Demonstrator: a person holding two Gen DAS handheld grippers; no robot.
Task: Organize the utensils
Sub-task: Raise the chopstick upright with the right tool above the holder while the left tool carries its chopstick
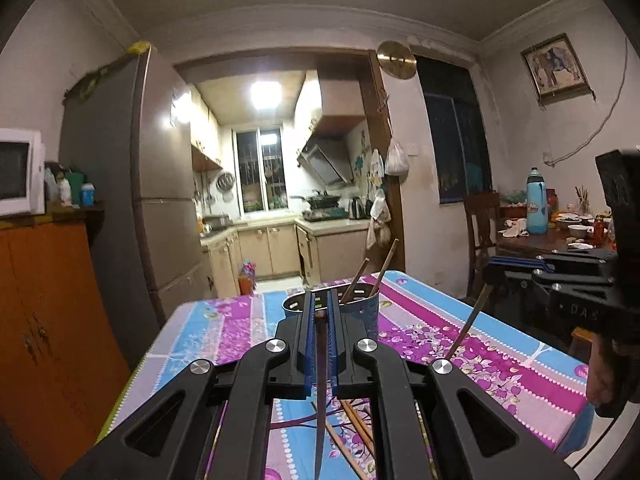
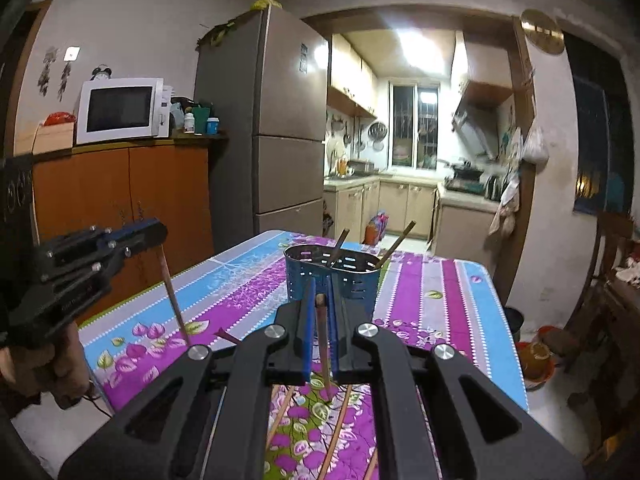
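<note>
Scene: A dim dining room opening onto a lit kitchen, with a blue perforated utensil holder point(image 2: 332, 276) standing on a surface point(image 2: 432, 300) covered in a purple-and-blue floral cloth.

Left hand-held gripper point(image 1: 320, 304): Its blue pads were closed on a single dark chopstick point(image 1: 320, 400), pinched near the thick upper end, the shaft hanging down toward the cloth just short of the holder.

Right hand-held gripper point(image 2: 320, 300): It was likewise clamped on a brown chopstick point(image 2: 322, 344), the blunt top showing between the pads and the tip pointing down in front of the holder.

In the holder: Two chopsticks point(image 1: 370, 272) already leaned against its far rim.

On the cloth: More loose chopsticks point(image 1: 352, 436) lay on the near side of the holder, beneath the grippers.

Handling: The sticks appeared light, stiff and thin, likely smooth enough to swivel or slide in a two-pad pinch. A hold close to the thick end, as shown, seemed to leave the narrow tip free to enter the holder's opening.

Risk: A loosely held stick could tilt and catch the holder's rim, and the light holder might be nudged.

Progress: Judged partway, with a stick in each gripper not yet dropped in.
</note>
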